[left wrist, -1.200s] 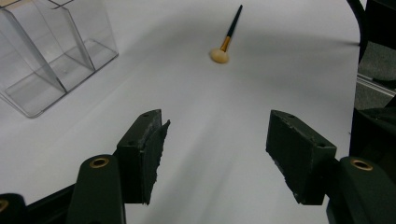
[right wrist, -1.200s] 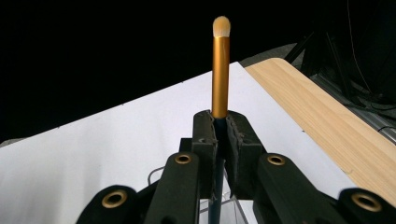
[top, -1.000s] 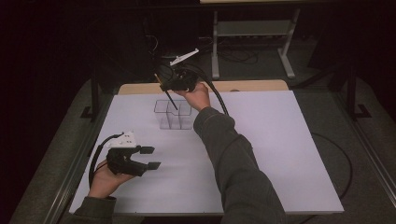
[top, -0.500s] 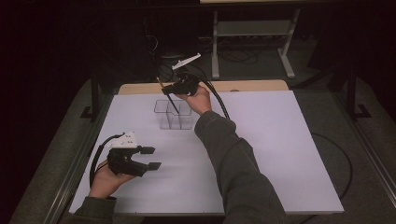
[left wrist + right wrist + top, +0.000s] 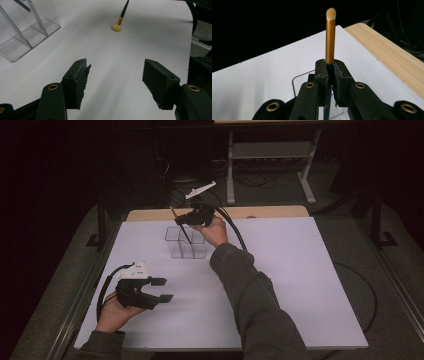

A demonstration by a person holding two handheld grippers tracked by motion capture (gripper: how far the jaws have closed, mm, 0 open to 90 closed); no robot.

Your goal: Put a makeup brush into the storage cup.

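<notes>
High view: right gripper [image 5: 186, 219] clamps brush [image 5: 181, 227] over clear box [image 5: 186, 243] at far side of white table [image 5: 300, 285], brush tilted, lower end inside box. Left gripper [image 5: 164, 290] rests near front-left edge, jaws apart, nothing between. Left gripper view: second brush [image 5: 121, 18] lies on table.

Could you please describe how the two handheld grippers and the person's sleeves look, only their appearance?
Both grippers are black. The left gripper has two thick, blocky jaws with rough dark pads and brass-coloured rivets at the joints; a white plate sits on its top and a black cable loops from it. The right gripper has the same brass rivets, a light three-cornered plate above and thick black cables trailing. The sleeves are dark grey-green.
</notes>
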